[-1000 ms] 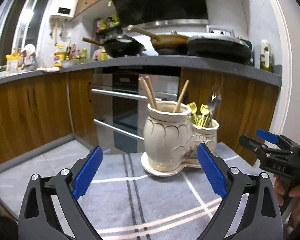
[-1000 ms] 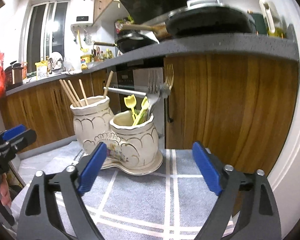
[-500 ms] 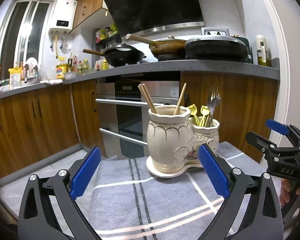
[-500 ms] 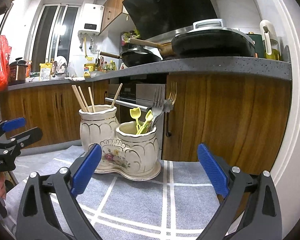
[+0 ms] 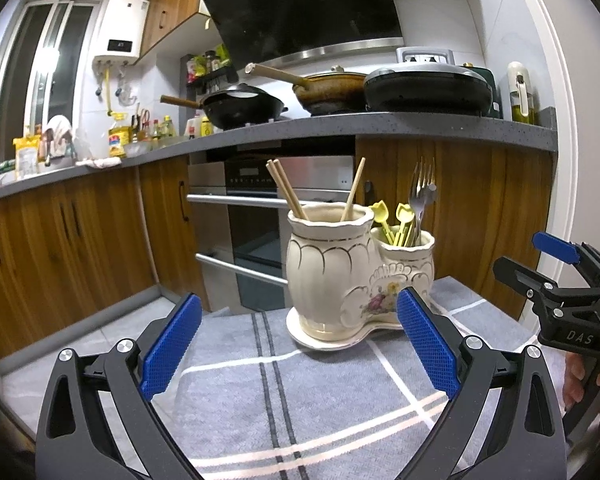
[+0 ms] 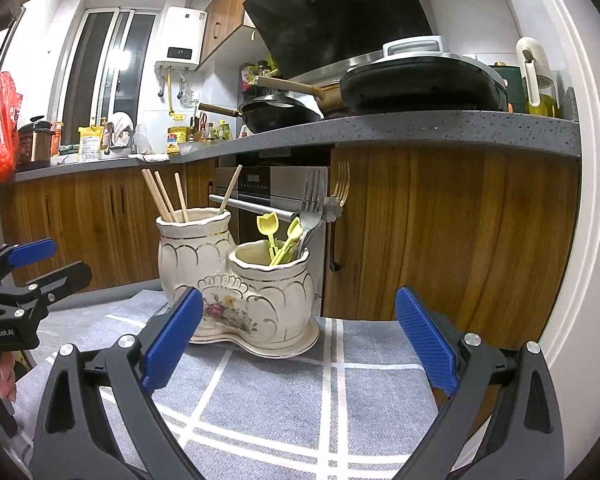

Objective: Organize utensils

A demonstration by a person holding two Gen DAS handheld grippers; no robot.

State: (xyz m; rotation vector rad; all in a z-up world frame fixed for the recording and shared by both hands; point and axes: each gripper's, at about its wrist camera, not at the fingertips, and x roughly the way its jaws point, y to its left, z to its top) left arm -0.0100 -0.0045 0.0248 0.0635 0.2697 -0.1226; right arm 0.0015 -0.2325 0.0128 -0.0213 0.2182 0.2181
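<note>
Chopsticks (image 5: 288,194) in holder (image 5: 328,268), left of forks (image 5: 422,192)

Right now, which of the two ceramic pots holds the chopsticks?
The taller pot, on the left of the joined pair, holds the wooden chopsticks. The shorter pot beside it holds forks and yellow picks.

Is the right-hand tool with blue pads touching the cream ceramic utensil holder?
Apart. In the left wrist view the right gripper sits off beside the holder, cabinet visible between them.
</note>
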